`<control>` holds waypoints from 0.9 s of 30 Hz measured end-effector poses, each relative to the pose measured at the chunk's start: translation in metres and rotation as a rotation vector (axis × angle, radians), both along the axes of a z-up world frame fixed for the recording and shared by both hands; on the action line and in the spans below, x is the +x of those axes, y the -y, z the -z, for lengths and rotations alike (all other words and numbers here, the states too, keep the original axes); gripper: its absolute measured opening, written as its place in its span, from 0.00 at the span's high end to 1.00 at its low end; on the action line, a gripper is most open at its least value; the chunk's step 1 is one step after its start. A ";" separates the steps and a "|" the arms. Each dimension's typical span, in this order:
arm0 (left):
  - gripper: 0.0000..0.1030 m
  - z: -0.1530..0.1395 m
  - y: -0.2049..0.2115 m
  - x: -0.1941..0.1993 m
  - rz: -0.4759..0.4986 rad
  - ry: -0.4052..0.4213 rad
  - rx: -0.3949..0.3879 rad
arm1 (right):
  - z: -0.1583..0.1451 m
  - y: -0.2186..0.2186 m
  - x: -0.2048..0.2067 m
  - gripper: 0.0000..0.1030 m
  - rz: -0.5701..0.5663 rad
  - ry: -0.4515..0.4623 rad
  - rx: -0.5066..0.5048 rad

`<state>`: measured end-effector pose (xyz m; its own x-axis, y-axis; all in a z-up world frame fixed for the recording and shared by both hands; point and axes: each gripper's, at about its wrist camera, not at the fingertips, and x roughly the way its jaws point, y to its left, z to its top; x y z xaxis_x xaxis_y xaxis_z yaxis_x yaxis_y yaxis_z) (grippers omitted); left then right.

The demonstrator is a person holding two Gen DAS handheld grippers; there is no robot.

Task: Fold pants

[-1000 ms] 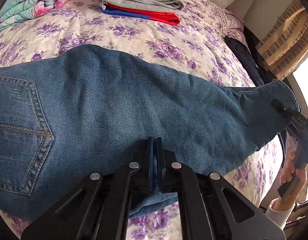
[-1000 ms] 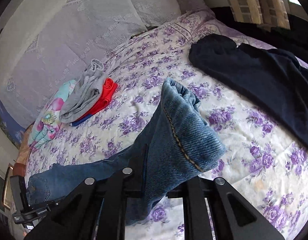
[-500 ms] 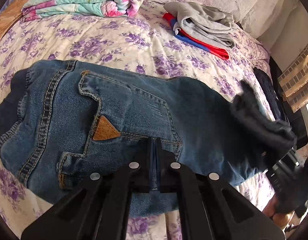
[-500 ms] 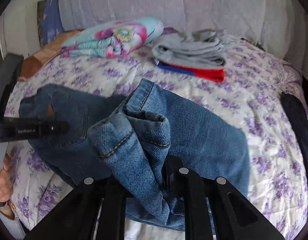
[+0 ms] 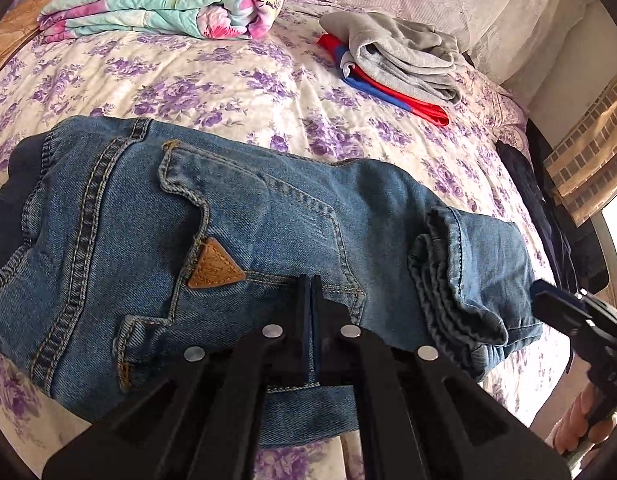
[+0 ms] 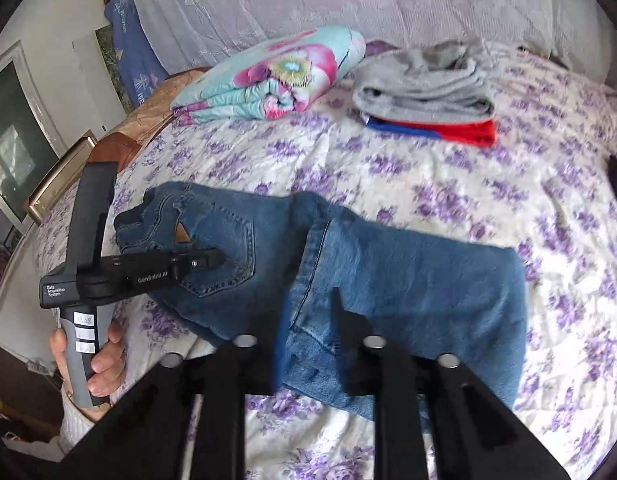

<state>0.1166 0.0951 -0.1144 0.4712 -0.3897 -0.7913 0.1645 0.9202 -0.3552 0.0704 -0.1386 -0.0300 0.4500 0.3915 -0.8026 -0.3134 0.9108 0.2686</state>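
Observation:
Blue jeans [image 5: 268,232] lie on the flowered bedspread, with the leg part folded back over the seat; the leg cuffs [image 5: 448,280] rest on top at the right. My left gripper [image 5: 310,292] is shut, its tips over the back pocket near the tan triangle patch [image 5: 212,268]; nothing shows between the fingers. It also shows in the right wrist view [image 6: 212,258], tips on the pocket. My right gripper [image 6: 308,308] is open just above the folded jeans [image 6: 408,280], holding nothing. It shows at the right edge of the left wrist view [image 5: 548,304].
A rolled flowered quilt [image 5: 168,0] and a stack of grey, red and blue clothes [image 5: 400,64] lie further back on the bed [image 5: 228,80]. A dark garment [image 5: 548,216] lies at the bed's right edge. The bed's near edge is just below the jeans.
My right gripper carried the leg ends over onto the seat, opened and let go of them. My left gripper stayed shut and the view shifted toward the waist.

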 end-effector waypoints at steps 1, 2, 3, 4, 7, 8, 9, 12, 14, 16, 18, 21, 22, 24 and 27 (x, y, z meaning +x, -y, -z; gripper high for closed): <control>0.98 0.000 0.000 0.000 0.000 0.001 0.000 | 0.014 -0.004 0.003 0.87 -0.019 -0.049 0.016; 0.98 0.000 0.000 0.000 0.000 0.003 0.001 | 0.029 -0.009 0.006 0.87 -0.038 -0.087 0.013; 0.98 0.000 0.000 -0.001 0.000 0.005 0.003 | 0.046 -0.015 0.008 0.87 -0.048 -0.123 -0.007; 0.98 0.000 0.001 -0.001 0.000 0.006 0.006 | 0.057 -0.017 0.009 0.87 -0.039 -0.130 -0.007; 0.98 0.000 0.000 -0.002 -0.001 0.009 0.004 | 0.046 -0.018 0.014 0.85 -0.033 -0.148 0.001; 0.98 -0.001 0.000 -0.002 -0.001 0.009 0.000 | 0.039 -0.018 0.016 0.84 -0.029 -0.137 0.014; 0.98 -0.001 -0.001 -0.002 -0.002 0.011 -0.004 | 0.030 -0.019 0.019 0.84 -0.023 -0.107 0.014; 0.98 -0.012 -0.002 -0.011 -0.004 0.017 -0.002 | 0.012 -0.019 0.034 0.84 0.026 -0.009 -0.015; 0.95 -0.028 -0.009 -0.027 0.000 0.043 -0.023 | 0.021 -0.025 0.051 0.84 0.066 0.017 -0.094; 0.54 -0.047 -0.027 -0.047 -0.015 0.067 -0.077 | 0.051 -0.028 0.072 0.86 0.091 -0.045 -0.147; 0.14 -0.064 -0.057 -0.069 -0.106 0.112 -0.110 | 0.059 -0.027 0.075 0.86 0.109 -0.002 -0.162; 0.12 -0.078 -0.099 -0.094 -0.256 0.135 -0.081 | 0.048 -0.024 0.068 0.83 0.103 0.006 -0.133; 0.12 -0.076 -0.111 -0.096 -0.286 0.112 -0.090 | 0.036 -0.016 0.058 0.78 0.089 -0.012 -0.031; 0.12 -0.065 -0.131 -0.093 -0.329 0.055 -0.142 | 0.029 -0.009 0.051 0.76 0.079 -0.015 0.033; 0.12 -0.031 -0.149 -0.079 -0.374 -0.067 -0.252 | -0.001 0.010 0.013 0.67 0.059 0.060 0.088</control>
